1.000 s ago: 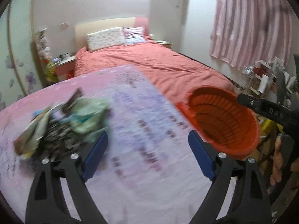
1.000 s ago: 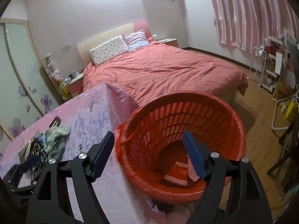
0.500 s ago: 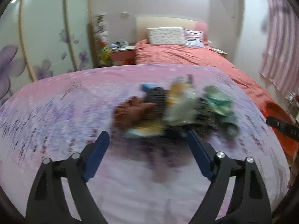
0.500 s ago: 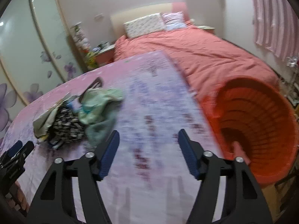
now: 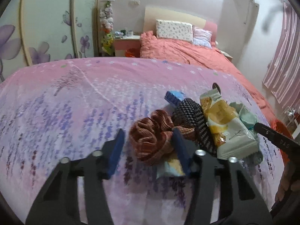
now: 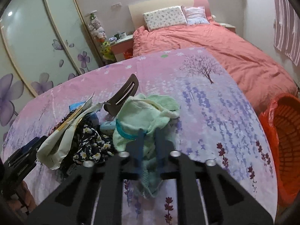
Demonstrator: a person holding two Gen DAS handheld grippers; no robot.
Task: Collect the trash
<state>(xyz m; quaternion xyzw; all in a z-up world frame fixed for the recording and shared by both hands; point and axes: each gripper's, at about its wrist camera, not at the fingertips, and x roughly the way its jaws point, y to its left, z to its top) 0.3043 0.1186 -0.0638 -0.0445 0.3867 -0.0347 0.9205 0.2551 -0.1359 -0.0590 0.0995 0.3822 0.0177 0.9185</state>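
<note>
A pile of trash lies on the pink flowered tablecloth (image 5: 75,97). In the left wrist view my left gripper (image 5: 148,146) straddles a crumpled rust-brown cloth (image 5: 151,136), jaws partly closed around it. Beside it lie a black mesh piece (image 5: 189,112) and a yellow-and-white snack bag (image 5: 228,129). In the right wrist view my right gripper (image 6: 150,146) is shut on a pale green cloth (image 6: 146,116). A flowered black cloth (image 6: 91,144) and the snack bag (image 6: 61,138) lie to its left. The orange basket (image 6: 286,131) stands at the table's right edge.
A brown slotted shoehorn-like piece (image 6: 123,95) sticks up behind the pile. A bed with a coral cover (image 6: 225,46) is beyond the table. A nightstand (image 5: 127,43) and a wardrobe with flower doors (image 5: 46,28) stand at the left. Striped curtains (image 5: 285,61) hang at the right.
Both grippers swung left from the basket to the pile. The left jaws narrowed around the rust-brown cloth. The right jaws closed on the green cloth.
</note>
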